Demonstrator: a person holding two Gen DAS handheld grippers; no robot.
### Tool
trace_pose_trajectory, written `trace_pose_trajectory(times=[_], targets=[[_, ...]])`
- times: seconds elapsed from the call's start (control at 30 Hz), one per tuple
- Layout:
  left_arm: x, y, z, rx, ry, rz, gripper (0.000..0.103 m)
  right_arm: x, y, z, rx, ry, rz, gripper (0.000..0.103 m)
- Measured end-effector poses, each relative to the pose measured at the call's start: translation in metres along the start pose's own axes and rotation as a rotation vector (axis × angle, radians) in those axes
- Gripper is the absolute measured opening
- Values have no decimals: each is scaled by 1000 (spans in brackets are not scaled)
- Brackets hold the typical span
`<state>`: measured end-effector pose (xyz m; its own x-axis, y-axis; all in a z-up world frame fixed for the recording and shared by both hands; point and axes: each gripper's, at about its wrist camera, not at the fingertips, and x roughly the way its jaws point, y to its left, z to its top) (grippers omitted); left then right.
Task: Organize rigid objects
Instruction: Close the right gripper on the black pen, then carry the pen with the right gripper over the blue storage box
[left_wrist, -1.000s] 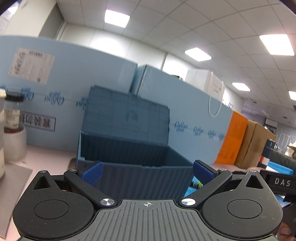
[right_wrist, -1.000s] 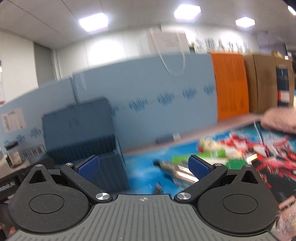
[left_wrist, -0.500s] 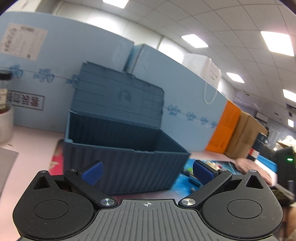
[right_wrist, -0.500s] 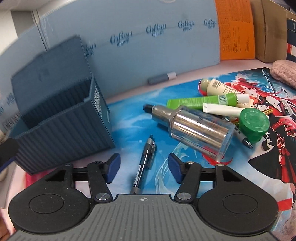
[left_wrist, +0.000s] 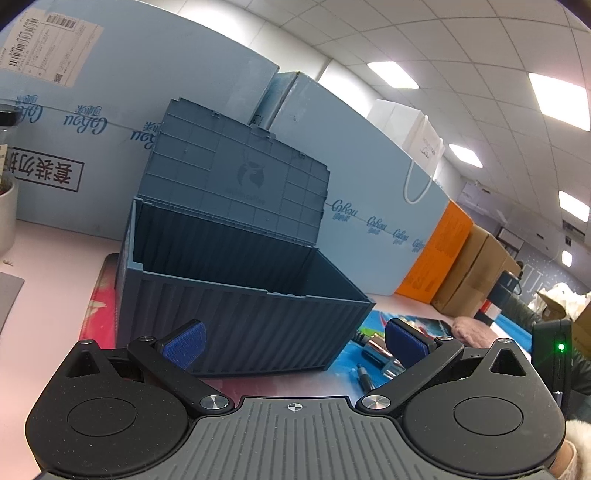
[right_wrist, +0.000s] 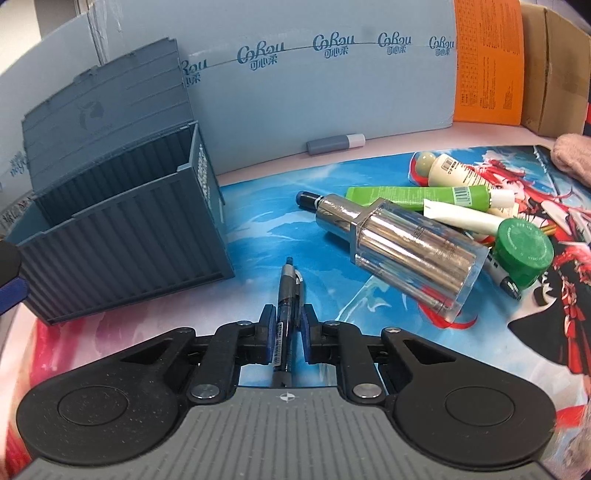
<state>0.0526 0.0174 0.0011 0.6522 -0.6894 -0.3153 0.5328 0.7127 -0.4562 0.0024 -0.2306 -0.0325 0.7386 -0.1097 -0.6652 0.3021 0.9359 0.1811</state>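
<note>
The right hand-held gripper (right_wrist: 287, 334) has just been closing and now pinches the pen (right_wrist: 286, 314) near its rear end, flat on the printed mat (right_wrist: 258, 229) beside the open blue storage box (right_wrist: 122, 236). Gripped off-centre, the pen could pivot and slip when lifted. Only the left wrist view shows the left hand-held gripper (left_wrist: 293, 338), spread and empty.

We see a pink table (right_wrist: 424, 142) under a printed mat (right_wrist: 258, 221). On the mat stands the blue bin (right_wrist: 122, 236); right of it lie a pen (right_wrist: 290, 280), a clear bottle (right_wrist: 406, 247) and tubes (right_wrist: 417, 194).
</note>
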Motion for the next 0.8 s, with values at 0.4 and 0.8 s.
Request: trace_pose_trajectory(times=[0.4,0.8], targets=[[-2,-34,59,180,66,9,103,-74,-3,8,70,-219,159,10],[-5,40,96,-13,17,85,103,-97,42,72,131,-459,312,10]])
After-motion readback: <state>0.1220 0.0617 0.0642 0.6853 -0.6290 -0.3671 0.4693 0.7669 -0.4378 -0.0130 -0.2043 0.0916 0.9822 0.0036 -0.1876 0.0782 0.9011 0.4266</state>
